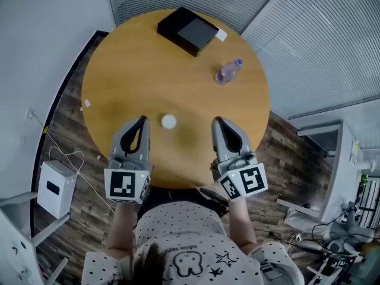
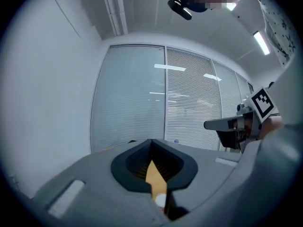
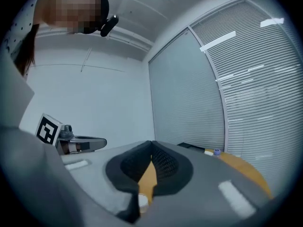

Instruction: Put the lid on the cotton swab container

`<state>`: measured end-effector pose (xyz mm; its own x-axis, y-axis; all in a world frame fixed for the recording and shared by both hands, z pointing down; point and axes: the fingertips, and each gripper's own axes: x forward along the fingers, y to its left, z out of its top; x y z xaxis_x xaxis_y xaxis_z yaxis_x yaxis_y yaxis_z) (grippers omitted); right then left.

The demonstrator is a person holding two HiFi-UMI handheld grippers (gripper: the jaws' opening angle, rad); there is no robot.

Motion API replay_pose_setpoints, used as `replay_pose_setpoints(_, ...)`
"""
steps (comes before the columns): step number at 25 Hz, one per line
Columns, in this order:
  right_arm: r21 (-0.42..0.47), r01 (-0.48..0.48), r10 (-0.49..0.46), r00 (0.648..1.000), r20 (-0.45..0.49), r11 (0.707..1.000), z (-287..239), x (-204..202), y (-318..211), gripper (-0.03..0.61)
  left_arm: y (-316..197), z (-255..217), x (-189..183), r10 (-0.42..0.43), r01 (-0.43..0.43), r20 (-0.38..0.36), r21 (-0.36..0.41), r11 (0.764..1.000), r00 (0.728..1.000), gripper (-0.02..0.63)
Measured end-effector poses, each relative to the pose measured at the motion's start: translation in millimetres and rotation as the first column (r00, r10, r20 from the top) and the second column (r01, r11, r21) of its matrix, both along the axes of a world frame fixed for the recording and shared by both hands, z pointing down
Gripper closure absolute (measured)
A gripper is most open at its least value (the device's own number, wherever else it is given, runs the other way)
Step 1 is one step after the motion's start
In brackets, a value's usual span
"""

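A small white round container (image 1: 168, 122) stands on the round wooden table (image 1: 130, 76) near its front edge; from above I cannot tell a lid apart from it. My left gripper (image 1: 141, 119) hangs just left of it and my right gripper (image 1: 217, 120) just right of it, both raised above the table and pointing level. Each has its jaws shut with nothing between them. In the left gripper view the closed jaws (image 2: 151, 142) leave a slit that shows a white round bit (image 2: 161, 200) below. The right gripper view (image 3: 151, 144) shows the same white bit (image 3: 143, 200).
A black box (image 1: 187, 30) lies at the table's far side, with a small clear plastic bottle (image 1: 228, 71) to its right. Slatted blinds and glass walls stand beyond the table. A white box (image 1: 56, 187) and cables lie on the wooden floor at the left.
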<state>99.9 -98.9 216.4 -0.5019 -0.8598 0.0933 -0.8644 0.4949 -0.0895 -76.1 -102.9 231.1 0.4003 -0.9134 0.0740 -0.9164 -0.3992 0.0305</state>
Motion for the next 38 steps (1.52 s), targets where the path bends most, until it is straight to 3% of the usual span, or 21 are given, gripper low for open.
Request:
replay_pose_setpoints(10,0.01,-0.058,0.057,0.997,0.056,0.998,-16.4,22.1,50.6,0.574,48.0,-39.7,-5.6,-0.059,0.057,0.025,0.075,0.996,0.998,0.604)
replay_pose_setpoints(26,-0.08,-0.109,0.112,0.993,0.033,0.991,22.8,40.8,75.3,0.574,72.0,-11.1,-11.6,-0.097,0.095,0.041,0.032,0.995,0.994,0.604)
replay_pose_setpoints(38,-0.065,-0.106,0.107,0.994,0.008,0.992,22.1,44.9,66.0,0.574,65.8,-2.9,-15.7,-0.124,0.124,0.015,0.008,0.992,0.992,0.604)
